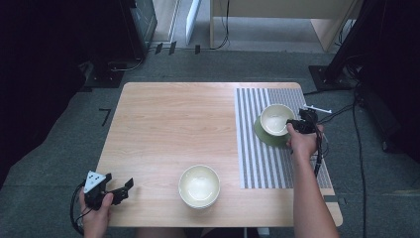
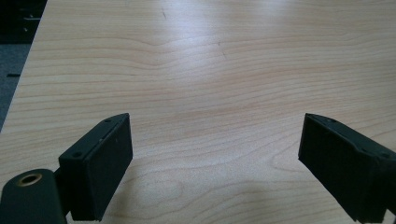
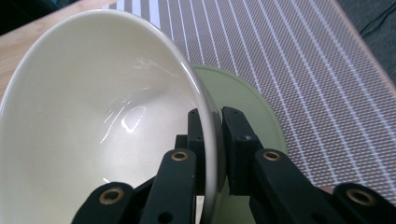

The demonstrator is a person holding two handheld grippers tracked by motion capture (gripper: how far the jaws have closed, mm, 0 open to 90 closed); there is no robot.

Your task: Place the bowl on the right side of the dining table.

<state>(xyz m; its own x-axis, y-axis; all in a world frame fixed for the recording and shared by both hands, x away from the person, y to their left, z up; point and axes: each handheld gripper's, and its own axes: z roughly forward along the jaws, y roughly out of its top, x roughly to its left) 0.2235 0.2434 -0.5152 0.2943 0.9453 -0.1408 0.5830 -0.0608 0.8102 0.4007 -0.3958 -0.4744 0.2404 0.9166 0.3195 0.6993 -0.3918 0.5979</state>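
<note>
Bowl (image 1: 276, 119) | tilted on green plate (image 1: 262, 133) | rim pinched by right hand-held gripper (image 1: 293, 125)

No readable text, labels or numbers anywhere.
</note>
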